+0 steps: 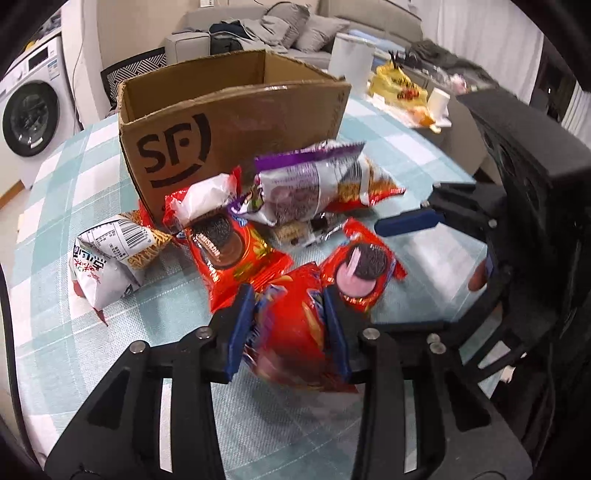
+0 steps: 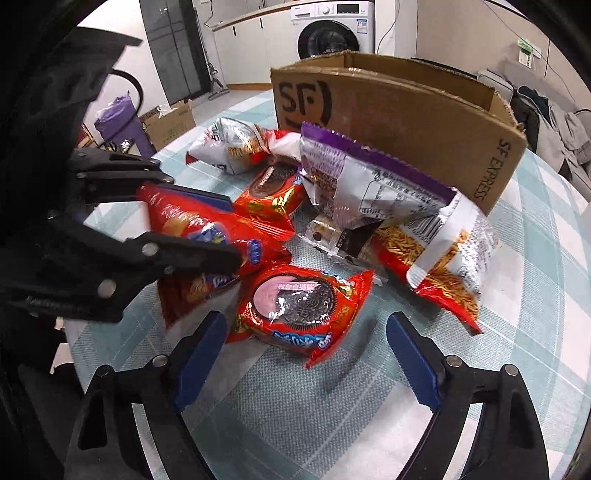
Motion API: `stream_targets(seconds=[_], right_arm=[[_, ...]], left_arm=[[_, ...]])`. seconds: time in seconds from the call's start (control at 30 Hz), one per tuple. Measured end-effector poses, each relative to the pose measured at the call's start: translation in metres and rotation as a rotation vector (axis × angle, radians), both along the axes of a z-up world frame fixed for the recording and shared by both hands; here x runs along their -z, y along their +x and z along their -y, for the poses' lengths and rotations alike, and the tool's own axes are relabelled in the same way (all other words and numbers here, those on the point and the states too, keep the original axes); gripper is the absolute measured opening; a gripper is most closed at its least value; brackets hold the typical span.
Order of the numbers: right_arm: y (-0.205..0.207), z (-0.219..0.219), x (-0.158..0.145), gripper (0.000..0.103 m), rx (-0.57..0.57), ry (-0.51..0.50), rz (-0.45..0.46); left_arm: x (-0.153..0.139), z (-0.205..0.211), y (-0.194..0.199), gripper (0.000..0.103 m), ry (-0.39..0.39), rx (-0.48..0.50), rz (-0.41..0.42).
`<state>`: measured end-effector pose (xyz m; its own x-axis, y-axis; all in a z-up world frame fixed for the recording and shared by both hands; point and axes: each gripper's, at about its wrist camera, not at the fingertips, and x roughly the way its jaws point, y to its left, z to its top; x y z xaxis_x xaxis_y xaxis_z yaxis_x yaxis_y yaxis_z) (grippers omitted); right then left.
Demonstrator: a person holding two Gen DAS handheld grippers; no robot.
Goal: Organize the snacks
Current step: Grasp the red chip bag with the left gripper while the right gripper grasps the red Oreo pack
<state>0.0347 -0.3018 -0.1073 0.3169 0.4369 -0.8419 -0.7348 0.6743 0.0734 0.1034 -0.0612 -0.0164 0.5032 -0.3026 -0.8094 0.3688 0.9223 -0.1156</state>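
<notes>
Table (image 2: 535, 236), w/ teal-and-white check cloth, carries all the snacks. Open cardboard box (image 1: 236, 122), marked "SF", stands upright at the far side of the pile; nothing can be seen inside it from either view.

Left gripper (image 1: 290, 325): jaws clamped on a red pack (image 1: 288, 332), blue pads pressing both its sides; pack blurred in left view. In right view it sticks out of the jaws at left, its lower end near or on the cloth; cannot tell which.

Right gripper (image 2: 306, 365): jaws apart, nothing between the pads; they stand either side of the cloth just in front of the pink-creme cookie pack (image 2: 299, 306), not touching it.

Purple-edged silver bag (image 2: 369, 184) lies on top of the pile, near the box front. A noodle-snack bag (image 2: 443, 258) lies partly under it at right; a second noodle-snack bag (image 2: 229, 147) lies at the pile's left end, by the box corner. Choc-creme cookie pack (image 2: 269, 199) lies betw. the clamped pack and the purple bag. Small clear-wrapped item (image 2: 332, 236) sits under the purple bag's edge; contents unclear.

Bkgd.: washer (image 2: 332, 33), sofa (image 1: 295, 29).
</notes>
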Motion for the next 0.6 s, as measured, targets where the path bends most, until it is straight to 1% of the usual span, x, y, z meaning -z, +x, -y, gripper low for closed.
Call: stream_targets(seconds=[0.07, 0.13, 0.2, 0.27, 0.3, 0.43, 0.47, 0.6], right_arm=[[0.000, -0.005, 0.003, 0.085, 0.003, 0.000, -0.006], [0.000, -0.009, 0.005, 0.083, 0.004, -0.004, 0.002], [0.000, -0.011, 0.006, 0.079, 0.002, -0.004, 0.009], [0.002, -0.012, 0.005, 0.071, 0.004, 0.003, 0.009], [0.002, -0.012, 0.005, 0.069, 0.004, 0.007, 0.008], [0.001, -0.012, 0.003, 0.054, -0.012, 0.009, 0.031], [0.000, -0.009, 0.002, 0.052, -0.018, 0.009, 0.036], [-0.001, -0.008, 0.000, 0.048, -0.039, 0.002, 0.063]], left_arm=[[0.001, 0.000, -0.001, 0.040, 0.010, -0.001, -0.007], [0.003, -0.001, 0.000, 0.046, 0.025, -0.004, -0.017], [0.006, -0.001, -0.002, 0.053, 0.038, -0.006, -0.024], [0.009, -0.003, -0.002, 0.056, 0.040, -0.009, -0.033], [0.011, -0.004, -0.002, 0.059, 0.037, -0.010, -0.041], [0.017, -0.004, -0.001, 0.061, 0.049, -0.008, -0.052], [0.018, -0.005, -0.001, 0.061, 0.051, -0.007, -0.053], [0.021, -0.006, -0.001, 0.061, 0.054, -0.005, -0.058]])
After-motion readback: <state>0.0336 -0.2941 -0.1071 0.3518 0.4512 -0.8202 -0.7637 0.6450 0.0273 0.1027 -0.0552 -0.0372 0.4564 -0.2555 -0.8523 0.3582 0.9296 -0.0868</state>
